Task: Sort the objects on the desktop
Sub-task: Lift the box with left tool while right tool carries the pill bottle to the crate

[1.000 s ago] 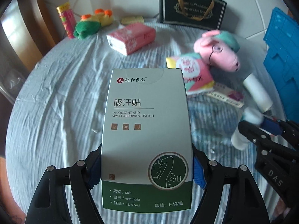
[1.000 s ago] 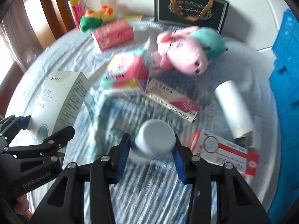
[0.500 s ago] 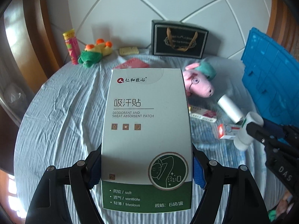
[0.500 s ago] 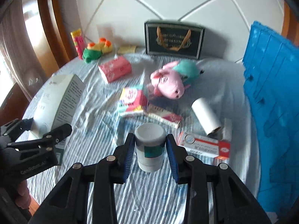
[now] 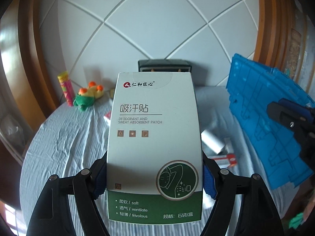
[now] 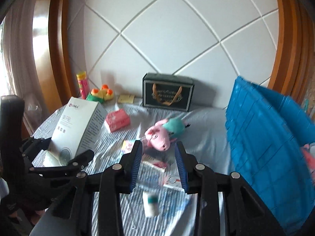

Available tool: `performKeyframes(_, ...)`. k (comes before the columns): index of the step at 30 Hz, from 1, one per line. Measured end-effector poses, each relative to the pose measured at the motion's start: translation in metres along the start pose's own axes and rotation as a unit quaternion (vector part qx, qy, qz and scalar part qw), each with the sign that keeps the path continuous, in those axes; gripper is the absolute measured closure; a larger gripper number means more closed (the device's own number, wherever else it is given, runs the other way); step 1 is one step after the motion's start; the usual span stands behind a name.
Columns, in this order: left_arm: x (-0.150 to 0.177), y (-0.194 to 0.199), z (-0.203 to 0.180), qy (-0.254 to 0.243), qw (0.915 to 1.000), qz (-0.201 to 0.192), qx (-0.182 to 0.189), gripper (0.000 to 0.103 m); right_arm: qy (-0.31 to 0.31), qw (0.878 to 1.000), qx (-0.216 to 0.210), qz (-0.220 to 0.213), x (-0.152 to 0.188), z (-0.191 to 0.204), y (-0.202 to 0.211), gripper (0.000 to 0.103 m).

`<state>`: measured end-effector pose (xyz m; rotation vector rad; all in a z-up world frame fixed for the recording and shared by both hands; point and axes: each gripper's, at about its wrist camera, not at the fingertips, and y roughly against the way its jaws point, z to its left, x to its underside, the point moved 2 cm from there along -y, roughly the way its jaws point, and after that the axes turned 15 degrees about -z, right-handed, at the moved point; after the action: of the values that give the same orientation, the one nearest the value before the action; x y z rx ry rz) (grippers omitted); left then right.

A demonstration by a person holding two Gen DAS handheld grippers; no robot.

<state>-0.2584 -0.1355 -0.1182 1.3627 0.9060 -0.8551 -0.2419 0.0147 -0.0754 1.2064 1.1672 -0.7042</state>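
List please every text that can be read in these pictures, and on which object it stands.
All readable text stands on the white and green box that the left gripper holds:
"仁和匠心"
"吸汗贴"
"DEODORANT AND SWEAT ABSORBENT PATCH"
"柔软 / soft"
"透气 / ventilate"
"轻薄 / frivolous"
"规格: 6袋/盒"
Too blurred to read: gold lettering on the black gift bag, print on the pink packet, label of the small white bottle.

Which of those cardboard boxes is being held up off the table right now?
The tall white-and-green deodorant patch box, clamped in the left tongs. The pink box and red-and-white boxes lie on the cloth.
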Motion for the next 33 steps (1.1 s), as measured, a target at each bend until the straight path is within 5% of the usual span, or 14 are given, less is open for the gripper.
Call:
performKeyframes(6, -0.01, 0.011, -0.016, 0.012, 0.9996, -0.017, -0.016, 0.026, 0.003, 1.0, -0.01, 0.006, -0.006, -0.03, 0.012, 0.078)
performKeyframes(12, 0.048, -0.017, -0.012, 0.029, 0.9962, 0.058, -0.058, 0.027, -0.026, 0.992, -0.049, 0.117, 0.087, -0.03, -0.031, 0.078)
performKeyframes(15, 0.086, -0.037, -0.011, 0.027, 0.9915, 0.106, -0.071, 0.027, -0.041, 0.982, -0.068, 0.172, 0.133, -0.03, -0.053, 0.064)
performKeyframes(17, 0.113, -0.049, -0.008, 0.027, 0.987, 0.138, -0.078, 0.027, -0.051, 0.973, -0.081, 0.209, 0.163, -0.03, -0.067, 0.04)
performKeyframes(18, 0.126, -0.056, -0.006, 0.028, 0.9844, 0.154, -0.08, 0.027, -0.055, 0.969, -0.087, 0.226, 0.178, -0.029, -0.074, 0.039)
performKeyframes(27, 0.216, -0.103, 0.012, 0.032, 0.9641, 0.251, -0.08, 0.027, -0.03, 0.96, -0.084, 0.267, 0.239, 0.003, -0.11, 0.039)
performKeyframes(28, 0.222, -0.108, 0.011, 0.033, 0.9621, 0.26, -0.076, 0.026, -0.023, 0.959, -0.08, 0.272, 0.245, 0.007, -0.114, 0.043)
performKeyframes(29, 0.228, -0.11, 0.011, 0.033, 0.9607, 0.267, -0.071, 0.026, -0.022, 0.962, -0.078, 0.262, 0.235, 0.007, -0.111, 0.065)
performKeyframes(33, 0.218, -0.103, 0.009, 0.023, 0.9675, 0.244, -0.06, 0.027, -0.017, 0.972, -0.073, 0.222, 0.193, 0.006, -0.099, 0.07)
